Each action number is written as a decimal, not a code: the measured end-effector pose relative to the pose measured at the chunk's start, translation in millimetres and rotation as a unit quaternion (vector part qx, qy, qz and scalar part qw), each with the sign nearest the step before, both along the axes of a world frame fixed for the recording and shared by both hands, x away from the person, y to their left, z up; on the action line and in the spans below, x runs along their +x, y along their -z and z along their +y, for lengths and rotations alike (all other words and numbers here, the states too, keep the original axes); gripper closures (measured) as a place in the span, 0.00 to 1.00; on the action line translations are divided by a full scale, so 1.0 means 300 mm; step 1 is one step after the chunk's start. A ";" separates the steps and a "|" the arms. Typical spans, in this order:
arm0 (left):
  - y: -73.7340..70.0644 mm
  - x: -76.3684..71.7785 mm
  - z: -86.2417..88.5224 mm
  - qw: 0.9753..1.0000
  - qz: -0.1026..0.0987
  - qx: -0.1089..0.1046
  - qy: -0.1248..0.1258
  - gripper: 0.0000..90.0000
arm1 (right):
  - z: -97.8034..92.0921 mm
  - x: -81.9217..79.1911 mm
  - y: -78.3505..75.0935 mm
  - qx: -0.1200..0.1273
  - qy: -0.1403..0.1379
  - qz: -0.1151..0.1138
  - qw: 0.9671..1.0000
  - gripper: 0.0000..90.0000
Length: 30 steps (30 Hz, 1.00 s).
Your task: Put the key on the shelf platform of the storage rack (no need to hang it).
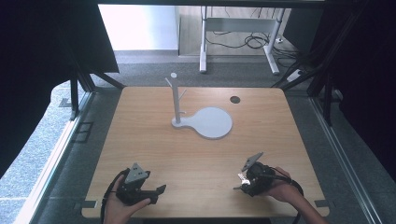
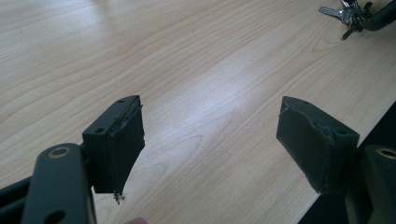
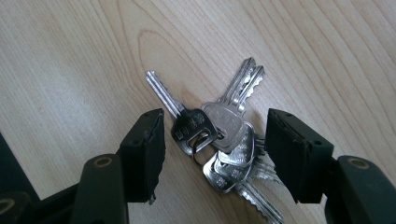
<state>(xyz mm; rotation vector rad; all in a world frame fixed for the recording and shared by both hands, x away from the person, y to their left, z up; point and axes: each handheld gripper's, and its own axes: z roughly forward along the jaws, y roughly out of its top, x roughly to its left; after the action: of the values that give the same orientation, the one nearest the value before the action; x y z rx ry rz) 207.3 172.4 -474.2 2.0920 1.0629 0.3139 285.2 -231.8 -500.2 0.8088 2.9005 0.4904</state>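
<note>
Keys [image 3: 224, 140], a bunch of them on a ring, lie flat on the counter [image 1: 154, 140] near its front right corner, fanned out between the jaws of the right claw [image 3: 212, 149]. That claw is spread, one jaw on either side of the bunch and apparently not yet squeezing it, which looks to me like the set-up for a pinch on the heads around the ring. The left claw [image 2: 210, 140] is spread wide too, with nothing between its jaws, held low over bare wood at the front left; from its own view the keys show far off at the top right. I would guess it is simply waiting.

Further back, about mid-counter, stands a white stand [image 1: 176, 100] with a thin upright post and short pegs, rising from a round flat base [image 1: 212, 122]; it may be meant for hanging the keys. A small dark disc [image 1: 235, 99] sits beyond it. The counter is pale wood grain, the floor around it grey carpet, with dark curtains at both sides and a white desk frame [image 1: 238, 32] behind.
</note>
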 end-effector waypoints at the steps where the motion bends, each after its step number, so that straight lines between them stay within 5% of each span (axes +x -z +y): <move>1: 0.000 0.000 0.001 1.000 0.000 -0.001 -0.001 0.26 | 0.002 0.002 0.001 -0.002 0.000 0.001 1.000 0.43; 30: -0.003 0.000 0.006 1.000 -0.001 -0.001 -0.003 0.26 | 0.062 0.022 0.009 -0.038 -0.014 0.019 0.999 0.44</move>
<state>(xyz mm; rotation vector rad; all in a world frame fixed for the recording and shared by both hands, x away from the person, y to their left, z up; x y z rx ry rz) 207.2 174.1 -473.5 2.0866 1.0671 0.3178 291.7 -213.2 -502.8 0.7769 2.9493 0.3676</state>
